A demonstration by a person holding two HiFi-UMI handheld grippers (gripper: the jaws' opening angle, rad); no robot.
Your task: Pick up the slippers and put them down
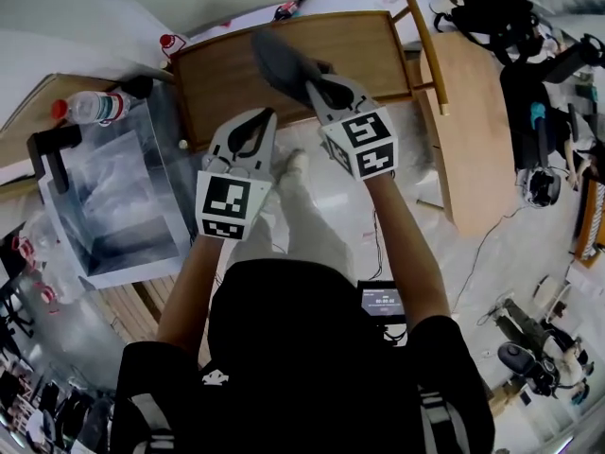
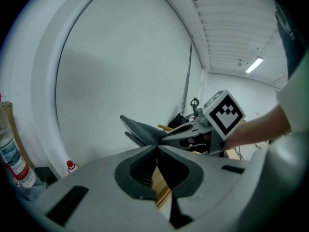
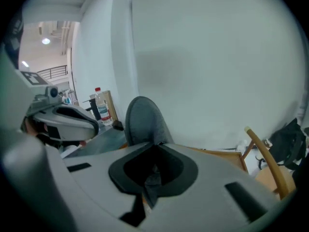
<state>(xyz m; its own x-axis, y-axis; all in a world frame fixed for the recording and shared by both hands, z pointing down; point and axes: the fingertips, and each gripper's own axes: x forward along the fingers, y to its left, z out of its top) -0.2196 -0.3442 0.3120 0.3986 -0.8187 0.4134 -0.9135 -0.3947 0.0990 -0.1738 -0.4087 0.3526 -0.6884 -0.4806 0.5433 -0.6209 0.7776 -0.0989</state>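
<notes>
Found the right gripper (image 3: 154, 148) with fingers pinched narrow on the heel end of a dark grey fabric slipper (image 3: 143, 119), toe raised, held in the air over a brown wooden tabletop with raised rim (image 1: 354, 45). Found the left gripper (image 2: 157, 148) with fingers shut tip to tip on nothing, just beside the right gripper and apart from the slipper. Noted at left a clear plastic box (image 1: 113, 206) and a red-capped clear plastic bottle (image 1: 93, 108); at far right, a black bag (image 1: 484, 12).
</notes>
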